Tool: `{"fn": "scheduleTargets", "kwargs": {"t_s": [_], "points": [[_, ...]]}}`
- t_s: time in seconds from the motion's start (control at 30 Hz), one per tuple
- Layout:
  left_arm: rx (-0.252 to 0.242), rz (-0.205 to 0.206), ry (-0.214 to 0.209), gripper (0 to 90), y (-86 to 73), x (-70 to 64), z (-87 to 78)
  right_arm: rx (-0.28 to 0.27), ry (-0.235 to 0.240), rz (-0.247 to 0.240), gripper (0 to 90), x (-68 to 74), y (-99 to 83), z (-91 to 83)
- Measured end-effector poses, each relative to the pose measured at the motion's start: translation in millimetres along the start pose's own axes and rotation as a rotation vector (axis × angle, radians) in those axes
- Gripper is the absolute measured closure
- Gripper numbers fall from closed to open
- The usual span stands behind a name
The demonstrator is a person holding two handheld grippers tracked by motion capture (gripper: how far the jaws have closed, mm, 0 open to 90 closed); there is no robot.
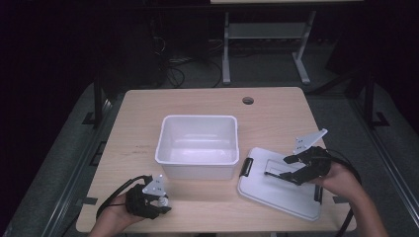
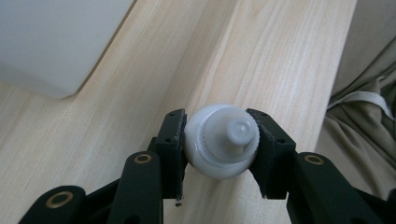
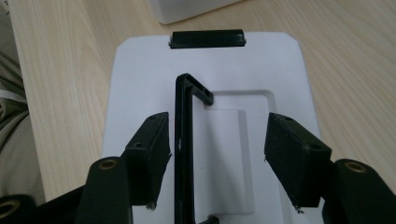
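White cap-like knob (image 2: 222,140) pinched tight between the left gripper's (image 2: 220,142) two black jaws, one pad on each side of it, its small nub pointing at the camera; what exactly it is, hard to tell. In the high view that left gripper (image 1: 159,199) sits low over the near left part of the wooden table (image 1: 276,111), just in front of the white bin (image 1: 197,146), held in the person's left hand (image 1: 121,212). Over on the right, the bin's white lid (image 3: 140,70) lies flat on the table just beside the bin, top side up, a black latch (image 3: 207,38) at its far edge. The right gripper (image 3: 219,154) hangs right above it with jaws spread wide, nothing clamped; the lid's black handle (image 3: 183,140) stands raised between them, close against the left-hand jaw in the right gripper view. High view again: right gripper (image 1: 289,168) over the lid's (image 1: 267,192) middle, right hand (image 1: 341,180) behind it, bin empty in the centre of the table
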State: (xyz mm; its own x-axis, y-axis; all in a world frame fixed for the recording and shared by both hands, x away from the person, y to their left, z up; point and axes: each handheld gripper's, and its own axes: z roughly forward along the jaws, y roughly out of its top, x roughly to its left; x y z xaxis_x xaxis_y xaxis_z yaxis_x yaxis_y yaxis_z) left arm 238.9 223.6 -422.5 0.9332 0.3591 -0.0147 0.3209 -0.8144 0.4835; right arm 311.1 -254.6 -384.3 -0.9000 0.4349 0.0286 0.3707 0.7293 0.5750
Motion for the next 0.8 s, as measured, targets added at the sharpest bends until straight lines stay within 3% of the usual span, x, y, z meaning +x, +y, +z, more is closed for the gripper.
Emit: {"fn": "scheduleTargets", "kwargs": {"t_s": [0.8], "points": [[-0.032,0.007,0.035,59.6,14.7,11.5,-50.0,0.001,0.001,0.004,38.9,-0.5,-2.2,0.7]]}}
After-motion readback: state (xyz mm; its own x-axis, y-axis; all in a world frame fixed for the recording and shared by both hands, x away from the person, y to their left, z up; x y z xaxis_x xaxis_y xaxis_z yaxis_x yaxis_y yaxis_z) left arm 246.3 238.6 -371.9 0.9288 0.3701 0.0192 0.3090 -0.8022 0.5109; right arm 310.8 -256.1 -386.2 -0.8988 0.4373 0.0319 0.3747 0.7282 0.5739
